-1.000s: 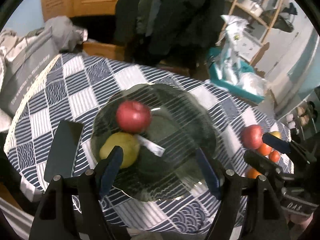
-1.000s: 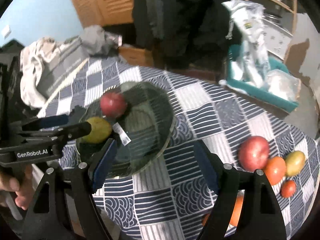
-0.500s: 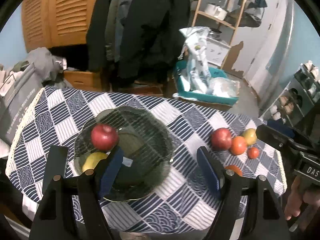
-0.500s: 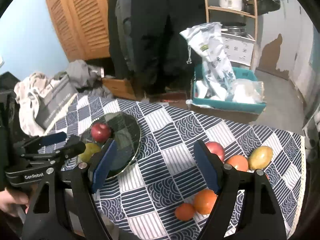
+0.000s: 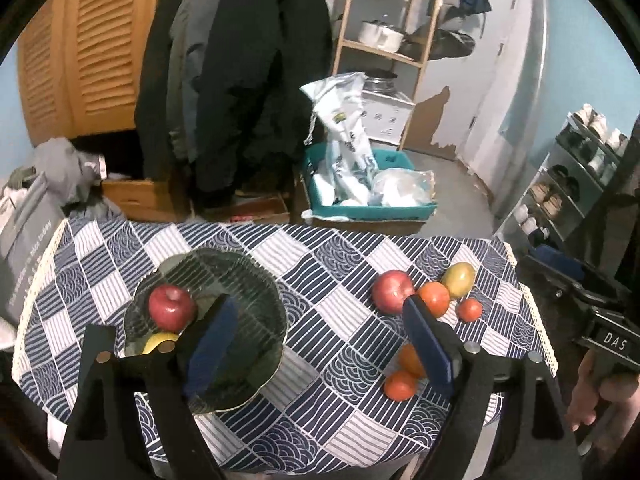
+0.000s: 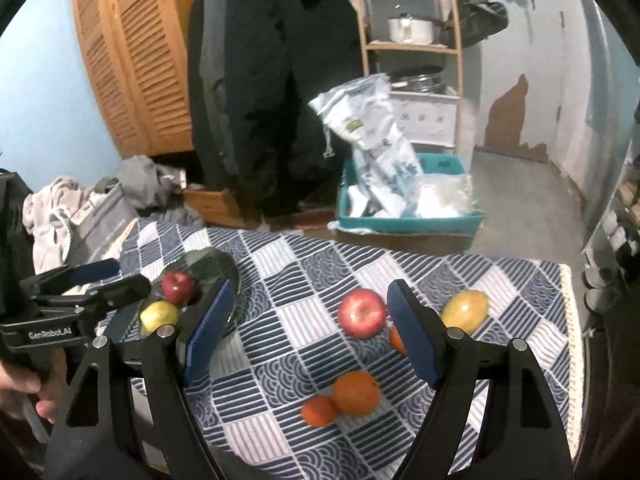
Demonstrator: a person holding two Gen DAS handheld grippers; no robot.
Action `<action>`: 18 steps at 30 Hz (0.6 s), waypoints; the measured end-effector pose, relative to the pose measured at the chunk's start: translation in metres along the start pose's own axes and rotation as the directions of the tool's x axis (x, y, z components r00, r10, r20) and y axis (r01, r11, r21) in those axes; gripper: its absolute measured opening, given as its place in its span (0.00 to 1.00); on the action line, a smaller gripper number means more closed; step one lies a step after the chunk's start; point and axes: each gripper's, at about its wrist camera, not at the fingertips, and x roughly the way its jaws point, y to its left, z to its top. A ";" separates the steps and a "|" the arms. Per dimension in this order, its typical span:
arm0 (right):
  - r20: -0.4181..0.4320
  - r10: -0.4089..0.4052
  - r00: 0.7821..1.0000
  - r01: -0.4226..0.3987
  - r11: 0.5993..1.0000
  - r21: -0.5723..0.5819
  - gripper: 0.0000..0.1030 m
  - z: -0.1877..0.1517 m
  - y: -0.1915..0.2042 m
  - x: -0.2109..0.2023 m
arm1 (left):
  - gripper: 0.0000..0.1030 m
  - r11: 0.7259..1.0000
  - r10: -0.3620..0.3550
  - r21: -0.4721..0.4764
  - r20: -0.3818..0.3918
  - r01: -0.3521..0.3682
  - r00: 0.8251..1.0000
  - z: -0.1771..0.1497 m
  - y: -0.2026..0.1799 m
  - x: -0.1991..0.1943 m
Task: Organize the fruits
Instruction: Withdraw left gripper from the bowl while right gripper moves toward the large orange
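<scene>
From the left wrist, the left gripper hangs above the table, jaws opening with nothing between them; a red apple and a yellow fruit lie in the glass plate near the left edge. From the right wrist, the right gripper is spread wide and empty, and the loose fruits lie toward the right edge.

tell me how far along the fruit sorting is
Done: a red apple and a yellow fruit sit in the glass plate. In hand: nothing; both grippers are empty. Left: six fruits on the tablecloth, including a second apple and a mango.
</scene>
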 end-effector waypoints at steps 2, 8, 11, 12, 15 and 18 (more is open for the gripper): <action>0.011 -0.015 1.000 0.015 1.000 -0.001 0.77 -0.001 -0.006 -0.006 | 0.83 1.000 0.002 0.023 0.010 -0.002 1.000 0.000 -0.007 -0.001; 0.014 -0.064 0.998 0.064 0.998 0.013 0.78 -0.005 -0.027 -0.014 | 0.85 0.996 0.010 0.091 0.004 -0.010 1.000 -0.004 -0.029 0.005; -0.006 -0.071 0.997 0.072 0.997 0.029 0.78 -0.011 -0.037 -0.011 | 0.85 0.993 0.021 0.114 -0.022 -0.018 1.000 -0.007 -0.038 0.016; -0.017 -0.074 0.997 0.074 0.997 0.032 0.78 -0.014 -0.040 -0.008 | 0.85 0.993 0.022 0.118 -0.030 -0.018 0.999 -0.008 -0.039 0.018; -0.053 -0.070 0.996 0.072 0.996 0.046 0.78 -0.022 -0.046 0.000 | 0.85 0.992 0.027 0.127 -0.052 -0.020 0.998 -0.012 -0.044 0.028; -0.091 -0.066 0.994 0.071 0.996 0.058 0.78 -0.029 -0.050 0.010 | 0.85 0.992 0.022 0.125 -0.083 -0.011 0.996 -0.018 -0.046 0.041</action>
